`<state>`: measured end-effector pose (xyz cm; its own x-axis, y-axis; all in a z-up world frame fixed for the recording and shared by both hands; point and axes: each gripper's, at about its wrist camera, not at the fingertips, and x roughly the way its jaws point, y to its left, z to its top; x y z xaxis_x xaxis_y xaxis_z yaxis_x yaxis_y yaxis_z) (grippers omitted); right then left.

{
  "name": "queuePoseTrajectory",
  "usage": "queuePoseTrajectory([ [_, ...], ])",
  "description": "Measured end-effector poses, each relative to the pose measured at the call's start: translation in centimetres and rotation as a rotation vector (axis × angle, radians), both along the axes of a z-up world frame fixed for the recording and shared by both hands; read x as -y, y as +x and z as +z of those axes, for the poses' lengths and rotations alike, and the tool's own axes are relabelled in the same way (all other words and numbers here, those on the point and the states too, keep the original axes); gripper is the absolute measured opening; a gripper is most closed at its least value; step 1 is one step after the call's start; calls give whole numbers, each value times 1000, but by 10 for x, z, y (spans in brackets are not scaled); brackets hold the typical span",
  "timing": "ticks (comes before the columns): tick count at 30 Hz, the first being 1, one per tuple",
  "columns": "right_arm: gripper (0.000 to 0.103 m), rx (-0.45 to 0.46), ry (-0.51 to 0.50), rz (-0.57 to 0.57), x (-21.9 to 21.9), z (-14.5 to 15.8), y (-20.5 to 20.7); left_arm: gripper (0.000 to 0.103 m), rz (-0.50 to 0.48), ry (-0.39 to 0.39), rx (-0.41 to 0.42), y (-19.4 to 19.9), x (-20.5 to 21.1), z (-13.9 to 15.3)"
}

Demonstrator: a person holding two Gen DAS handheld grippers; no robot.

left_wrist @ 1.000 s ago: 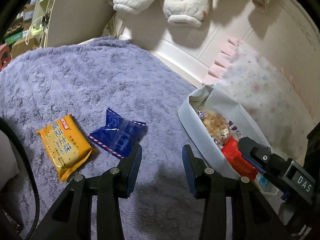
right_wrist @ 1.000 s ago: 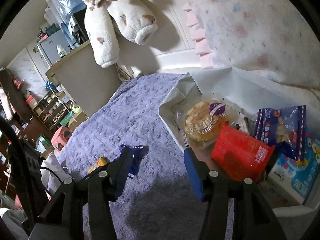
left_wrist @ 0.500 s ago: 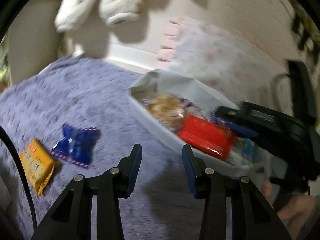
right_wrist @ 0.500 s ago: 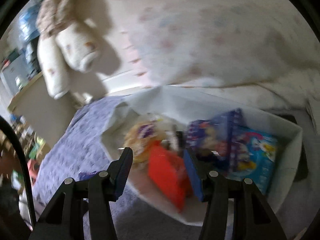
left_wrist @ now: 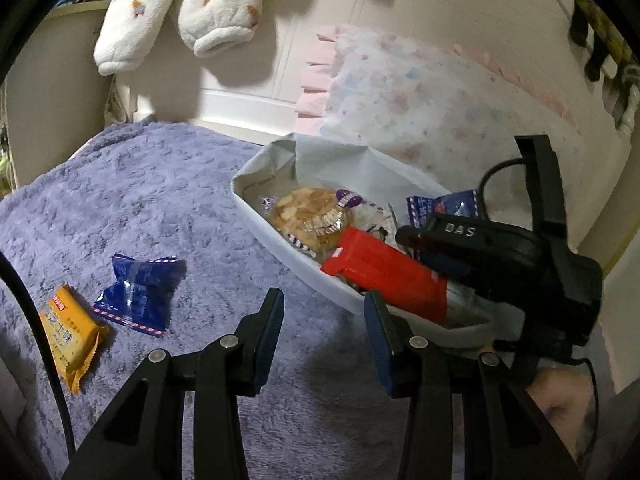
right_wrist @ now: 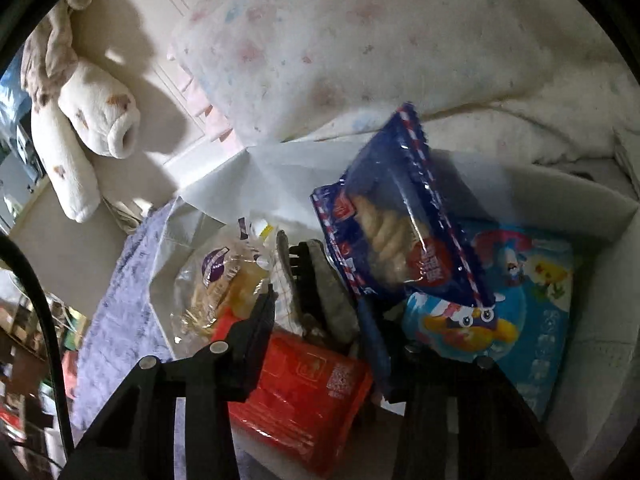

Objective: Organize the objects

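Observation:
A white box (left_wrist: pixel 276 232) of snacks sits on a purple blanket (left_wrist: pixel 132 208). It holds a round pastry (left_wrist: pixel 310 212), a red pack (left_wrist: pixel 384 276) and a blue biscuit pack (right_wrist: pixel 396 216). A blue packet (left_wrist: pixel 136 290) and an orange packet (left_wrist: pixel 68 332) lie on the blanket to the left. My left gripper (left_wrist: pixel 324 328) is open and empty above the blanket at the box's near wall. My right gripper (right_wrist: pixel 320 320) is open inside the box, over the red pack (right_wrist: pixel 304 392); it also shows in the left wrist view (left_wrist: pixel 496 252).
A floral pillow (left_wrist: pixel 420 100) lies behind the box. White plush legs (left_wrist: pixel 176 8) hang over a white headboard (left_wrist: pixel 248 100). A blue cartoon pack (right_wrist: pixel 508 304) fills the box's right end. Shelves with clutter (right_wrist: pixel 24 344) stand at the far left.
My right gripper swung right and down into the box, closer to the snacks. My left gripper turned right, bringing the box nearer and the loose packets farther left.

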<state>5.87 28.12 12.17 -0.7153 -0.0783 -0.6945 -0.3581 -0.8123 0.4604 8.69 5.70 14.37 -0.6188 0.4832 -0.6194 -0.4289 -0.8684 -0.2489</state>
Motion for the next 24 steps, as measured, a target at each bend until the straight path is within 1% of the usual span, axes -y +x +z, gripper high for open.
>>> queuePoseTrajectory([
  [2,44,12,-23,18,4,3,1,41,10,2,3,0,3,0],
  [5,44,-4,-21,47,16,19,7,41,42,-6,18,-4,9,-1],
  [9,44,-48,31,94,38,43,16,41,92,-18,37,-10,20,-4],
  [10,46,-65,43,112,44,49,18,41,106,-21,41,-12,24,-4],
  [11,53,-86,58,142,53,54,21,41,122,-28,48,-14,29,-5],
  [13,63,-111,80,216,71,59,21,41,165,-43,74,-17,43,-7],
  [15,63,-108,103,305,90,56,15,40,233,-41,107,-19,64,-13],
  [16,63,-91,118,360,102,51,9,38,265,-32,125,-19,75,-17],
  [17,63,-77,124,394,109,47,5,34,288,-25,149,-20,84,-22],
  [18,63,-55,131,442,120,40,2,22,302,-20,177,-21,93,-28],
  [19,63,-41,137,469,126,34,-1,17,311,-12,196,-22,100,-34],
  [22,63,4,200,545,146,15,-5,17,323,31,232,-28,109,-57],
  [23,63,23,240,575,155,4,-8,17,323,27,248,-30,108,-67],
  [24,63,36,265,592,160,-4,-9,23,334,-16,287,-34,104,-81],
])
